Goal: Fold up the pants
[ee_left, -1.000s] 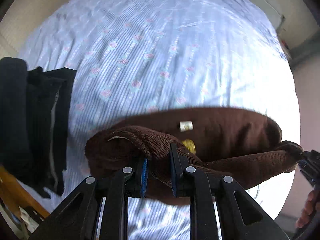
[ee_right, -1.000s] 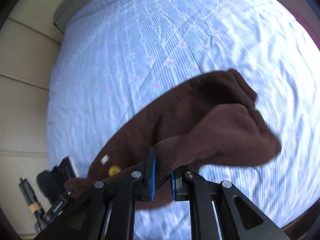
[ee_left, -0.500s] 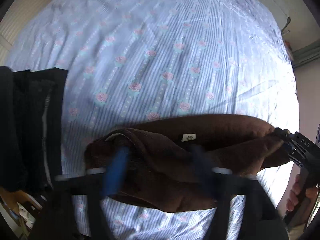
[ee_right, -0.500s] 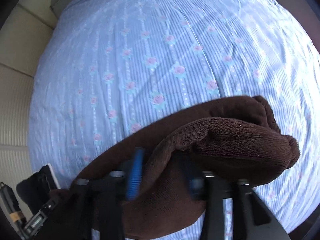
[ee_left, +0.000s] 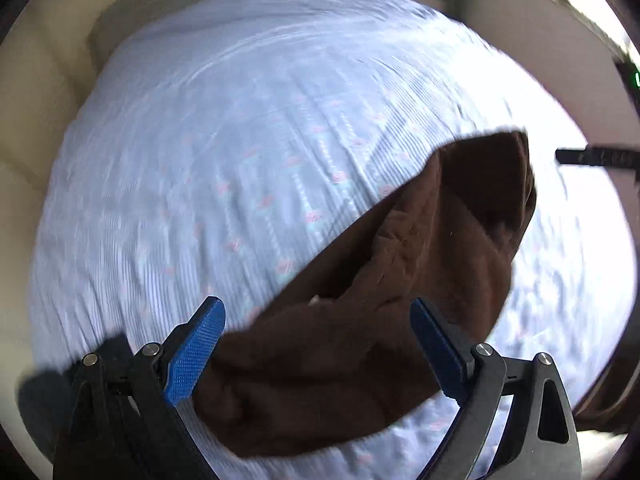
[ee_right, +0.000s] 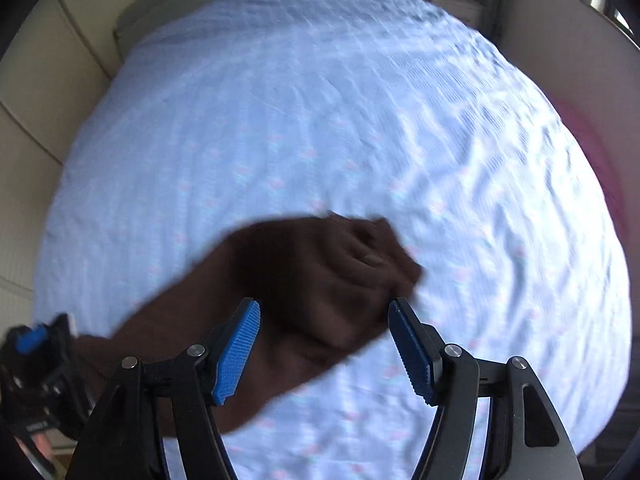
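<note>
**Pants lie loose on a flowered bed as both tools spread apart**

Pants (ee_left: 404,320) of dark brown knit rest in a bunched, partly folded heap on the bed (ee_left: 240,168), which fills most of both views. Its sheet is pale blue with fine stripes and rows of small pink flowers, and it is rippled with shallow wrinkles. Cream padded wall panels (ee_right: 36,92) border the bed at the upper left of each view, and a greyish pillow edge (ee_right: 160,12) lies against them at the head of the bed. A strip of pink (ee_right: 600,160) shows past the bed's right side in the right wrist view.

The left tool (ee_left: 316,344) has its blue pads set wide and its jaws are opening; the brown cloth lies between them but neither pad presses on it. The right tool (ee_right: 324,344) is also opening, with the heap's thick end between its pads and untouched. Both views are blurred by motion. A dark patch (ee_left: 60,392) sits at the lower left of the left wrist view, too blurred to identify.
</note>
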Action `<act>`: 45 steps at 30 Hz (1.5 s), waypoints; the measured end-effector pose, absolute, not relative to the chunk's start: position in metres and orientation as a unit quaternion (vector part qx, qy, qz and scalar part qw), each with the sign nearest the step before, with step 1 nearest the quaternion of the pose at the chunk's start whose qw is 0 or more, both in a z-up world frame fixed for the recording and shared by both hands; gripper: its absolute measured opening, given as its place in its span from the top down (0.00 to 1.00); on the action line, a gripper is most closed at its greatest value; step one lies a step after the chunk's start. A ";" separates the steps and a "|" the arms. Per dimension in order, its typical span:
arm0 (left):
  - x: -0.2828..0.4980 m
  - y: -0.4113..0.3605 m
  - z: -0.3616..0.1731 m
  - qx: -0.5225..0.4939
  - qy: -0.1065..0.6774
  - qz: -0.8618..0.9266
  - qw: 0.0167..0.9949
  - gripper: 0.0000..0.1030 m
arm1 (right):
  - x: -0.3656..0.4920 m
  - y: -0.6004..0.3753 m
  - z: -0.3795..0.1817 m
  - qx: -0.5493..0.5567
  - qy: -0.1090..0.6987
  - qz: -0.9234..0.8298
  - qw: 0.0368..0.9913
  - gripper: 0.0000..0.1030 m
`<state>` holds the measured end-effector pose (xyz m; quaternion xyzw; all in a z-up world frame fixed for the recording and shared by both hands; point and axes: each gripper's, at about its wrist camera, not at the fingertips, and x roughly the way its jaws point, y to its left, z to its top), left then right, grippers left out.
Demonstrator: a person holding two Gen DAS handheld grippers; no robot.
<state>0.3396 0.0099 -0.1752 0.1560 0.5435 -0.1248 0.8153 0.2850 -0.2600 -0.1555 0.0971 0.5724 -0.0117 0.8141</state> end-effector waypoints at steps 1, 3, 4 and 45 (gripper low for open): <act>0.345 0.002 -0.183 0.169 0.547 -0.132 0.810 0.09 | 0.285 -0.268 -0.164 0.095 0.578 -0.008 0.811 0.34; 0.357 -0.008 -0.201 0.167 0.566 -0.146 0.794 0.09 | 0.287 -0.275 -0.180 0.089 0.597 0.001 0.797 0.34; 0.363 -0.011 -0.209 0.163 0.577 -0.149 0.786 0.11 | 0.289 -0.276 -0.187 0.088 0.603 0.013 0.793 0.34; 0.379 0.020 -0.167 0.073 0.540 -0.032 0.838 0.31 | 0.297 -0.278 -0.153 0.093 0.569 -0.094 0.812 0.30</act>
